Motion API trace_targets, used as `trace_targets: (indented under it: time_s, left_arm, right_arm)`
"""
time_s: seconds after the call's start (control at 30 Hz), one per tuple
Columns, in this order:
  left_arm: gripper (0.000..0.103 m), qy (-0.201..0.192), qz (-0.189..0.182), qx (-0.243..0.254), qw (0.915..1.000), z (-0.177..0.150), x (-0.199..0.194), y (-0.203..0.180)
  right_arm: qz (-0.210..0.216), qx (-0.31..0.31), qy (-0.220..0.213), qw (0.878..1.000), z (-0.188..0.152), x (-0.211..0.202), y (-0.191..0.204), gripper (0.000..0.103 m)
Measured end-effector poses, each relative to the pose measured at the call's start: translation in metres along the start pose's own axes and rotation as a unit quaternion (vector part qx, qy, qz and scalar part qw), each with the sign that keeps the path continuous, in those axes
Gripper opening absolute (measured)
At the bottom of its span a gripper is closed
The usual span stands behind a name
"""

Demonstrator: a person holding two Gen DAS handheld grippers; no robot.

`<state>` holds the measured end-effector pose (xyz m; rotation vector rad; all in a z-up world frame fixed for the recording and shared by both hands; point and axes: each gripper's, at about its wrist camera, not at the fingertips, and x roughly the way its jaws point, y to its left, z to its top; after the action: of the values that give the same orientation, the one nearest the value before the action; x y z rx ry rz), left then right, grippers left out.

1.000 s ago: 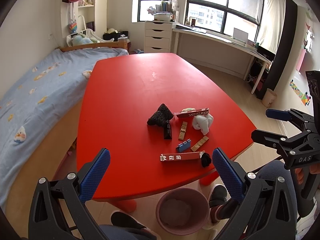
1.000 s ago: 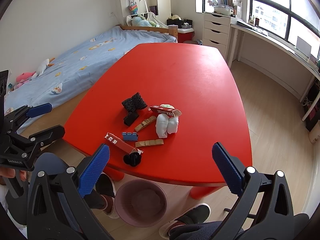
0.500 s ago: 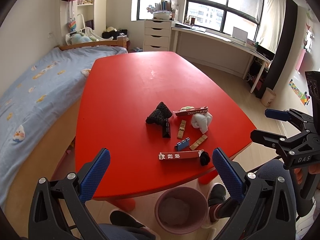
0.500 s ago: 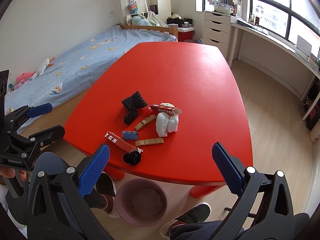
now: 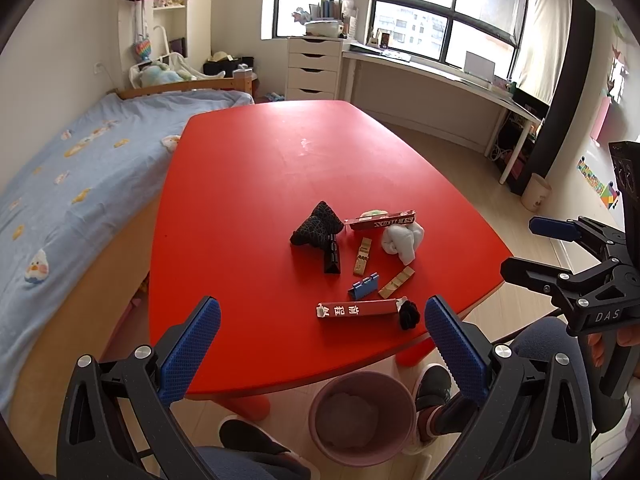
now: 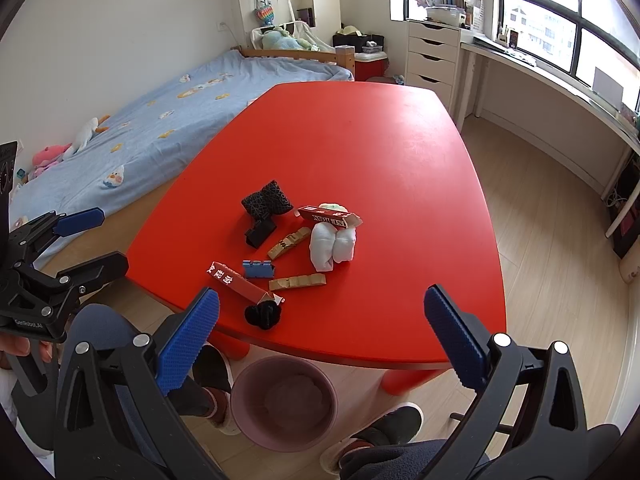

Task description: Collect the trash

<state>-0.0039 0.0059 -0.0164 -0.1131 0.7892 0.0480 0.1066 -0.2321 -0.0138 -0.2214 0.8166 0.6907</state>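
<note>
Many bits of trash sit near the front edge of the big red table point(image 5: 248, 184), and both grabbers are wide open, holding nothing.

The long red cardboard box point(image 5: 358, 309) looks light and stiff: pinch its middle. The soft white cloth lump point(image 6: 332, 245) will squish. The pink round bin point(image 6: 285, 402) waits on the floor below the left gripper point(image 5: 320, 342) and right gripper point(image 6: 320, 334).

Bright window point(image 5: 452, 12) daylight; sharp; fisheye-warped, vignetted edges
</note>
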Motion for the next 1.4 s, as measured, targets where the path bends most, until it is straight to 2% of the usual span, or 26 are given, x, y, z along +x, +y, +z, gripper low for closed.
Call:
trace_targets:
  time_s: [1.07, 1.4]
  left_arm:
    - [0.098, 0.005, -0.001, 0.0, 1.0, -0.001, 0.001, -0.002]
    - [0.098, 0.025, -0.005, 0.012, 0.9996, 0.004, 0.012, 0.004]
  right_arm:
    - [0.004, 0.002, 0.007, 1.0, -0.005, 0.006, -0.001, 0.1]
    - [0.012, -0.001, 0.026, 1.0, -0.004, 0.012, 0.004, 0.1]
